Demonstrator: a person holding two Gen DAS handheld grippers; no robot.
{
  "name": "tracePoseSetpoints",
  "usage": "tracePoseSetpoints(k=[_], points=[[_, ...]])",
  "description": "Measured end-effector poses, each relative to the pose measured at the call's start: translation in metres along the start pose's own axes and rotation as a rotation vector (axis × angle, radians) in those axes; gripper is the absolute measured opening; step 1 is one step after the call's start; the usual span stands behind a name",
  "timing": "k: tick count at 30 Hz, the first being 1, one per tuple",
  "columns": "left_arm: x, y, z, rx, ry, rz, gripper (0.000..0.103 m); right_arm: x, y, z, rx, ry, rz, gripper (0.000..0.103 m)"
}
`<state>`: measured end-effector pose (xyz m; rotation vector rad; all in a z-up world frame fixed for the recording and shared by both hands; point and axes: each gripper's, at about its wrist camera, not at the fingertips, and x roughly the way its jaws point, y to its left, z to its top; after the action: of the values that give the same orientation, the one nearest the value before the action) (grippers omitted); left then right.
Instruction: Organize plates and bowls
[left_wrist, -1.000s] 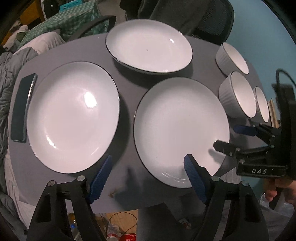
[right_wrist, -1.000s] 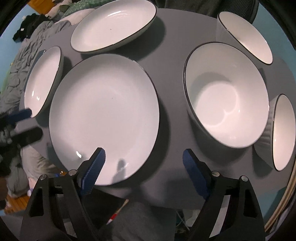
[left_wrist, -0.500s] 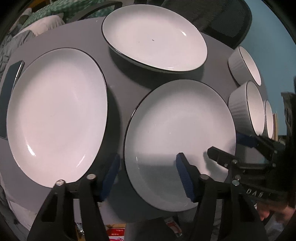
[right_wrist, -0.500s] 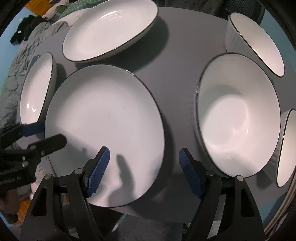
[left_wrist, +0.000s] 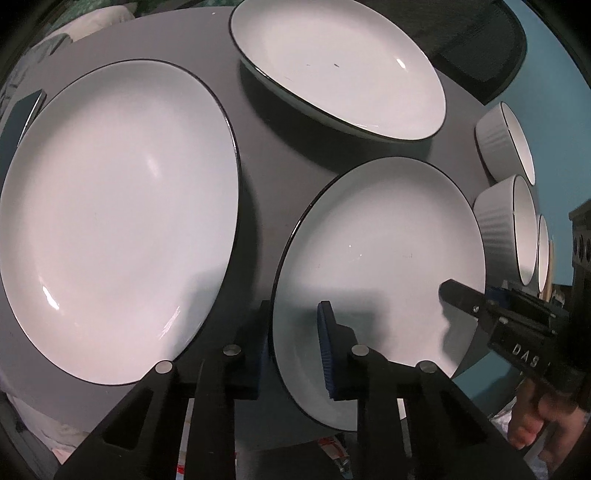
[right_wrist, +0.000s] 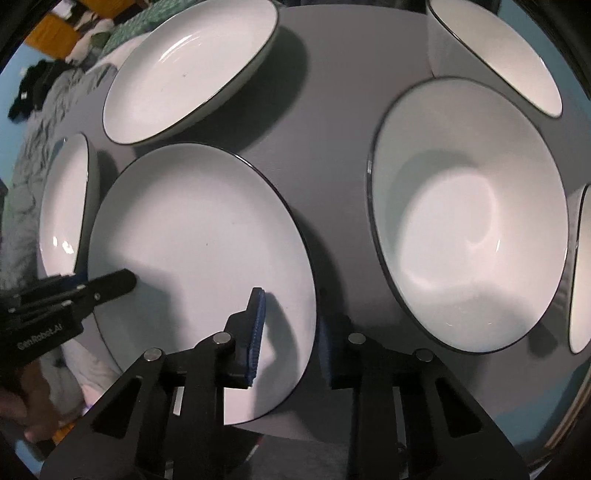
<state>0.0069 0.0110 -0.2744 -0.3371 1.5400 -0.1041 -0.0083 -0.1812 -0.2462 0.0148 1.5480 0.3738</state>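
Three white plates with dark rims lie on a grey table (left_wrist: 266, 155). My left gripper (left_wrist: 295, 347) straddles the left rim of the near middle plate (left_wrist: 380, 251), one finger over it, one beside it, jaws narrowed but with a gap. My right gripper (right_wrist: 290, 332) straddles the right rim of the same plate (right_wrist: 199, 229) in the same way. Each gripper shows in the other's view, the right one (left_wrist: 469, 295) and the left one (right_wrist: 107, 284). A large plate (left_wrist: 118, 214) lies left, another plate (left_wrist: 340, 62) at the back.
Three white ribbed bowls stand in a row at the right: the far one (left_wrist: 506, 144), the middle one (left_wrist: 509, 229) and a near one at the edge (left_wrist: 542, 254). The middle bowl (right_wrist: 465, 229) fills the right wrist view. A dark phone (left_wrist: 22, 114) lies at the left edge.
Both grippers moved in and down onto opposite rims of the near middle plate, and their jaws narrowed around the rim.
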Motion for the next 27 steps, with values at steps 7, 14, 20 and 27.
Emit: tracePoseSetpoints(k=[7, 14, 20, 27], points=[[-0.001, -0.003, -0.007, 0.041, 0.008, 0.031, 0.023, -0.012, -0.01, -0.012, -0.004, 0.008, 0.029, 0.023], [0.001, -0.005, -0.032, 0.062, 0.034, 0.045, 0.023, -0.012, -0.016, -0.024, -0.009, 0.02, 0.049, 0.023], [0.002, -0.004, -0.046, 0.061, 0.038, 0.045, 0.023, -0.016, -0.03, -0.029, -0.004, 0.027, 0.069, 0.021], [0.015, -0.015, -0.021, 0.043, 0.022, 0.027, 0.023, -0.016, -0.033, -0.029, 0.004, 0.028, 0.099, 0.02]])
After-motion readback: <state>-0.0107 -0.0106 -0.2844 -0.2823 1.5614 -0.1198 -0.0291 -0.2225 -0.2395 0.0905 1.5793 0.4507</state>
